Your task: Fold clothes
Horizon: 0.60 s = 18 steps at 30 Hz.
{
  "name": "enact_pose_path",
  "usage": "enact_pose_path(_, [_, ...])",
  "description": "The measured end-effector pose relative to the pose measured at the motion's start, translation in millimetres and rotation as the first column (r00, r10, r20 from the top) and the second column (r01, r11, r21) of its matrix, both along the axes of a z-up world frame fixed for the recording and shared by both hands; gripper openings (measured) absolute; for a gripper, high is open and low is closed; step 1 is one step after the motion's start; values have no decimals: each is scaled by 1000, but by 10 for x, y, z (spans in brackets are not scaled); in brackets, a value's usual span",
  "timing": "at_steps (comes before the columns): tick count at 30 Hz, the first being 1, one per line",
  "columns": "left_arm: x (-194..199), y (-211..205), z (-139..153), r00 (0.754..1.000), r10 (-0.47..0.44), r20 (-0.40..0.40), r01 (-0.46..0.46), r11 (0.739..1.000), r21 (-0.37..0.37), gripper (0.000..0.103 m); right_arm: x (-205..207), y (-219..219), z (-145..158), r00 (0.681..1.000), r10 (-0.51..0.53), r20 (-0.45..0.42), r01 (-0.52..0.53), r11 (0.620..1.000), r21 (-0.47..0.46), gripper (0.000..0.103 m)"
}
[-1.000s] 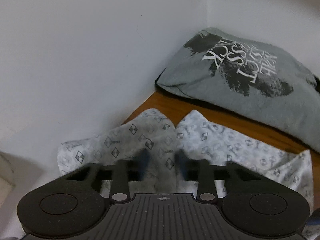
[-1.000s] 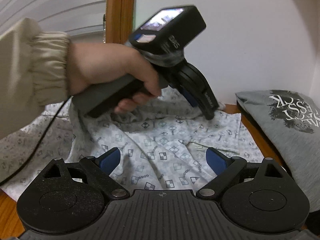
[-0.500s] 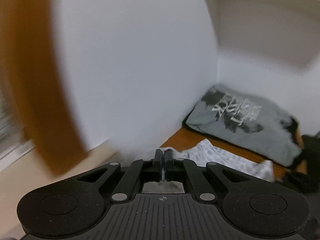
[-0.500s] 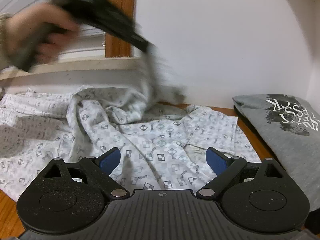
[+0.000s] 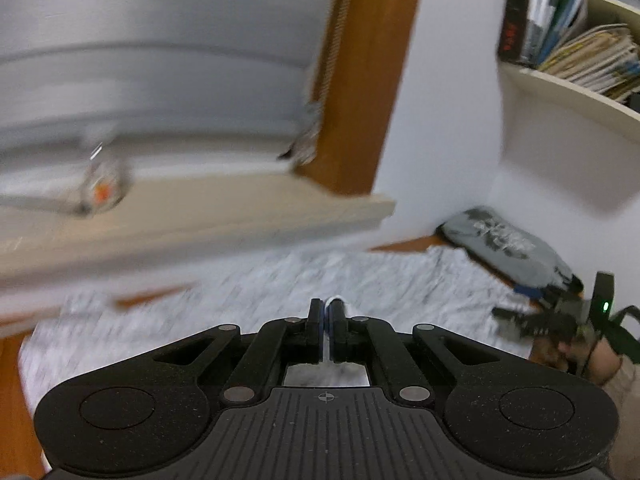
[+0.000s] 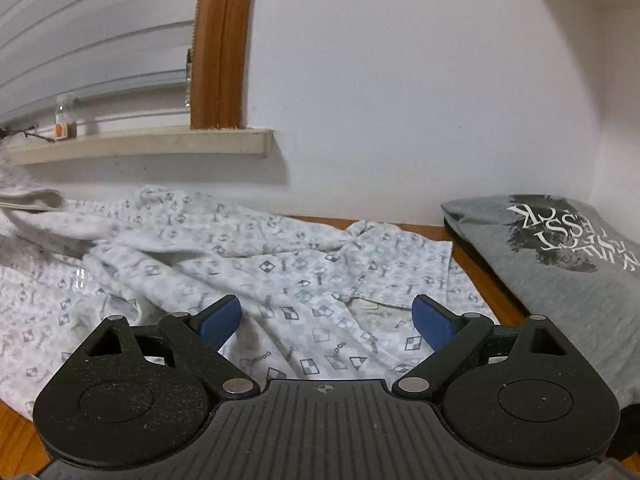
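Two grippers: left gripper (image 5: 327, 312) fingers pinch patterned shirt (image 6: 280, 272); right gripper (image 6: 326, 320) fingers wide, empty.

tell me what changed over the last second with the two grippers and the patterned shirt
The left gripper closed on a fold of the patterned shirt near the far edge and swung it up and to the left. The right gripper stayed open, hovering over the shirt. The folded grey t-shirt has not moved.
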<state>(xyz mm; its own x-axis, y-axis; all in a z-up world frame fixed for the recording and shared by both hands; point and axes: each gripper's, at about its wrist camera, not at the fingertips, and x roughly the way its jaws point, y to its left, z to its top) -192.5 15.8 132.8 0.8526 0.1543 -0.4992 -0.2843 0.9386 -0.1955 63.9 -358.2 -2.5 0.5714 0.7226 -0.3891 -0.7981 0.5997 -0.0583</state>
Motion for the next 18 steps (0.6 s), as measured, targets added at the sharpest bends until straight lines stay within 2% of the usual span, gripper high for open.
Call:
enact_pose_path(2, [-148,62,-123,999,22,-24,-23,999,-31,6,16,4,-3,1000,4,-6,-4,1000,1,92])
enact_pose_path(6, [-334,153,-417,995,76,-68,-80,995,-63,6,-1,-16,-2,1000,1,-17,0,1000,7,92])
enact_pose_path(8, [-399,161,-483,990,122,-65,-125,991,-45,18,-11,-17,-3,1000,4,-12,-4,1000,4,92])
enact_pose_path(9, [-422,148,-496,988,145,-59,-147,989,-29,31,-10,-16,-5,1000,5,-9,-5,1000,3,92])
enact_pose_path(10, [-378,98,-520,990,131,-59,-132,991,-26,43,-10,-15,-6,1000,3,-7,-3,1000,2,92])
enact_pose_path(11, [-328,45,-545,992,113,-61,-115,993,-24,45,-9,-13,-7,1000,1,-5,-1,1000,2,92])
enact_pose_path(16, [-78,-219,-671,997,26,-69,-27,1000,-14,44,-6,3,-16,1000,-3,3,3,1000,-5,92])
enact_pose_path(18, [22,-325,-721,997,-8,-72,8,1000,-10,35,-10,11,-18,1000,-4,4,4,1000,-10,92])
